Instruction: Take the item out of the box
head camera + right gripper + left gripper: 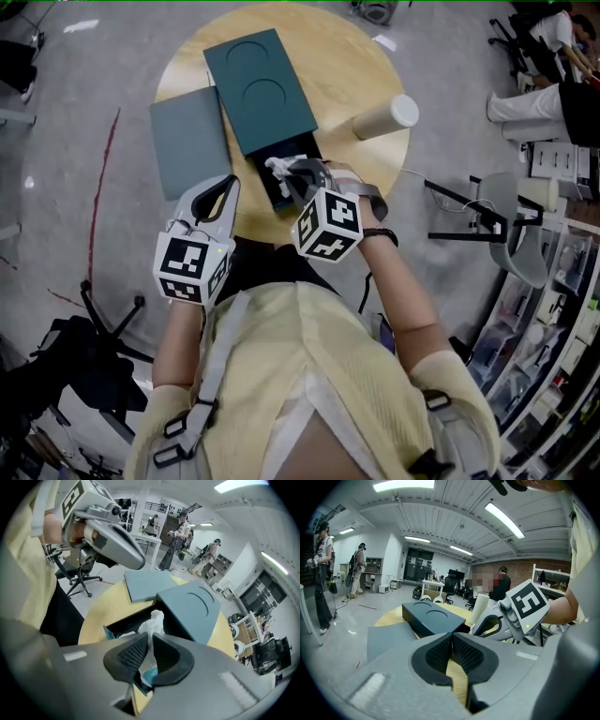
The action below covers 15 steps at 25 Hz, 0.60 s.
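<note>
- Head view: the open box (302, 150) sits at the round desk's (352, 66) 6 o'clock edge. The right tool (292, 180) is right over it, and the left tool (223, 192) is off at the box's 9 o'clock.
- Left gripper view: the left tool's pinched closed, nothing in it.
- Right gripper view: the right tool clamps the white crinkly item (154, 620), which pokes up toward 12 o'clock over the box.

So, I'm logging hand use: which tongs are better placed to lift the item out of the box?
Right. The right tongs are shut on the white-wrapped item at the open box; the left tongs are shut, empty, off to the side.
</note>
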Tool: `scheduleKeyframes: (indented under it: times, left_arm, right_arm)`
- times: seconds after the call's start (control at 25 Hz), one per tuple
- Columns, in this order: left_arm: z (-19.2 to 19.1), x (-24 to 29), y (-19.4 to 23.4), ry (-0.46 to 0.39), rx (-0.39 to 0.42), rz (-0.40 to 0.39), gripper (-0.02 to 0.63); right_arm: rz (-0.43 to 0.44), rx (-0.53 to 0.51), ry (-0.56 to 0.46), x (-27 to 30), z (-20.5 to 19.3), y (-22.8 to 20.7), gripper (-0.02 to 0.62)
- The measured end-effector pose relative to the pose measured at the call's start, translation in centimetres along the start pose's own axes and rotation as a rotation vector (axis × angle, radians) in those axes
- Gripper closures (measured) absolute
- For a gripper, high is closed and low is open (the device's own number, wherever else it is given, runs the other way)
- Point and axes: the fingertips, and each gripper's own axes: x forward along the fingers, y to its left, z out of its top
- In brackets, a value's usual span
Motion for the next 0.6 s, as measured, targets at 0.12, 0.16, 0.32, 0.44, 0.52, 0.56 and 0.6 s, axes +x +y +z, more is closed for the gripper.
scheduleKeyframes:
  times: [0.12, 0.16, 0.32, 0.44, 0.52, 0.56, 0.6]
  left_arm:
    - [0.5, -0.7, -0.4, -0.012, 0.016, 0.013, 0.601]
    - [0.8, -0.9, -0.5, -0.017, 0.021, 0.017, 0.601]
    - [1.9, -1.8, -1.0, -0.047, 0.037, 0.029, 0.604]
    - [2.6, -2.5, -1.4, -0.067, 0.053, 0.036, 0.605]
    - [3.0, -2.9, -1.8, -0.074, 0.064, 0.041, 0.604]
    - [3.2, -3.1, -2.0, -0.078, 0.068, 0.042, 0.604]
    - [3.4, -3.3, -2.2, -0.083, 0.071, 0.042, 0.604]
  right_arm:
    - [-0.032, 0.005, -0.030, -1.4, 0.6, -0.3, 0.560]
    - [-0.045, 0.008, -0.041, -1.9, 0.8, -0.4, 0.561]
    - [-0.103, 0.020, -0.092, -4.2, 1.7, -0.7, 0.561]
    - [-0.149, 0.019, -0.128, -6.0, 2.4, -0.8, 0.561]
    - [-0.177, 0.015, -0.147, -7.1, 2.6, -0.8, 0.563]
    - [-0.188, 0.013, -0.156, -7.6, 2.7, -0.8, 0.563]
    - [-0.198, 0.011, -0.165, -8.0, 2.8, -0.8, 0.563]
